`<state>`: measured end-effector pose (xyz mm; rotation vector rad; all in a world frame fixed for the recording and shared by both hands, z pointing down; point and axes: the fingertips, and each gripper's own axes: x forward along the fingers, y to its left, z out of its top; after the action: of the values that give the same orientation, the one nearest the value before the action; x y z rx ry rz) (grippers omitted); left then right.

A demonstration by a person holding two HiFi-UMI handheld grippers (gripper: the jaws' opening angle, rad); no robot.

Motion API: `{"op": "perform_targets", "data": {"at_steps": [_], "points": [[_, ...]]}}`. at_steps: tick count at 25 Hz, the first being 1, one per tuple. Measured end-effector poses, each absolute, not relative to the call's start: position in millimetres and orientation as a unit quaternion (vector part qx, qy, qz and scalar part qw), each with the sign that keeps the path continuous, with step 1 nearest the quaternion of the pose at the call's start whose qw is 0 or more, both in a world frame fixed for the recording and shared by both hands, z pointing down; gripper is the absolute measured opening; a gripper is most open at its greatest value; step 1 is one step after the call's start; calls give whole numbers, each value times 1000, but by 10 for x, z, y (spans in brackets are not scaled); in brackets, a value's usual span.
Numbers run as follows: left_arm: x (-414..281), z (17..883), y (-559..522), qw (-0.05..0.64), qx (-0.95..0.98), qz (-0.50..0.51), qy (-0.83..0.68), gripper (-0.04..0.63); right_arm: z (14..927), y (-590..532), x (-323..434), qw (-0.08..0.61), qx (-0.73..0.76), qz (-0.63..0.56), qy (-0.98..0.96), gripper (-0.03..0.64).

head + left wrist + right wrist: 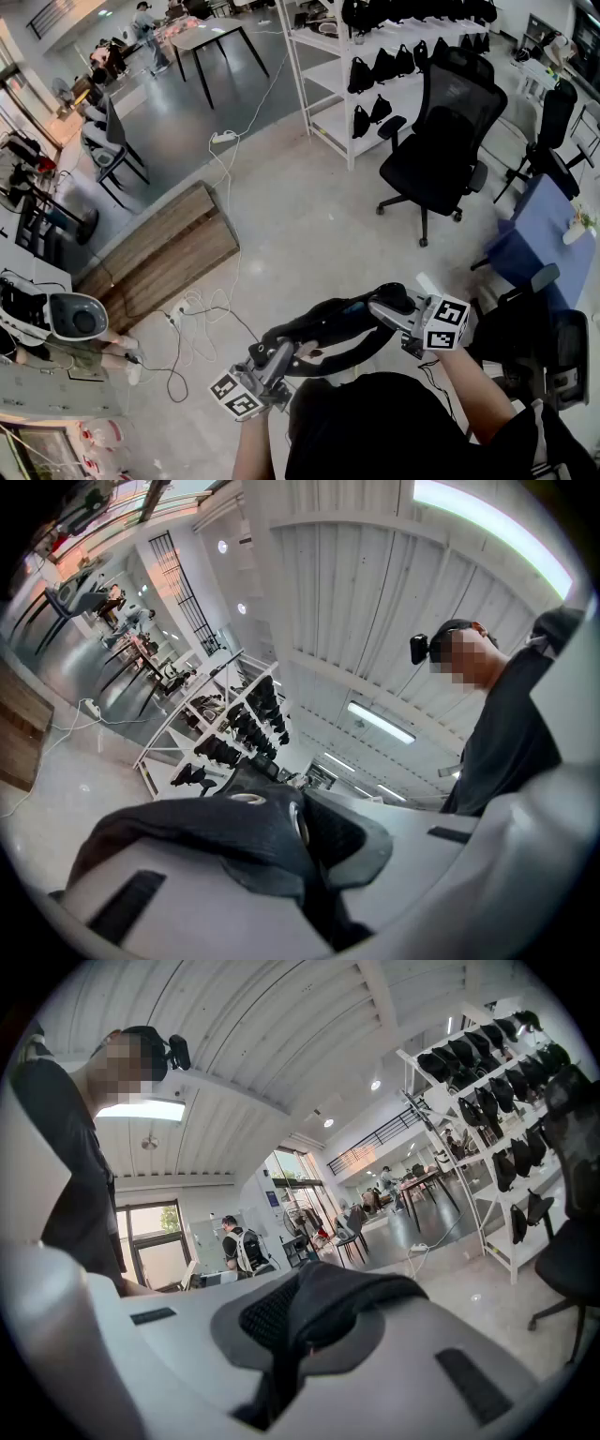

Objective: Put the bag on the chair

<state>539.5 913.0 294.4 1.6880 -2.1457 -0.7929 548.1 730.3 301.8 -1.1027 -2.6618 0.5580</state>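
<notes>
A black bag (333,323) hangs stretched between my two grippers, just in front of my body in the head view. The left gripper (281,354) is shut on one end of the bag's black fabric (234,836), pinched between its white jaws. The right gripper (392,307) is shut on the other end (328,1302), where mesh and strap bunch between the jaws. A black office chair (441,141) stands on the pale floor well ahead and to the right, apart from the bag. It also shows at the right edge of the right gripper view (572,1251).
A white shelf rack (323,70) holding several black bags stands behind the chair. A wooden platform (159,248) and loose cables (202,309) lie to the left. A blue-covered table (544,234), another black chair (553,122) and a nearer dark chair (544,347) stand on the right.
</notes>
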Motion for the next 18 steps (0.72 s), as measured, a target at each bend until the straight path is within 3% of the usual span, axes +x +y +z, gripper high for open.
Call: {"op": "perform_targets", "data": {"at_steps": [18], "points": [[5333,2797,8749,140,582,-266,-756,20,2922,6935,5371,86,-368,224,-898,11]]}}
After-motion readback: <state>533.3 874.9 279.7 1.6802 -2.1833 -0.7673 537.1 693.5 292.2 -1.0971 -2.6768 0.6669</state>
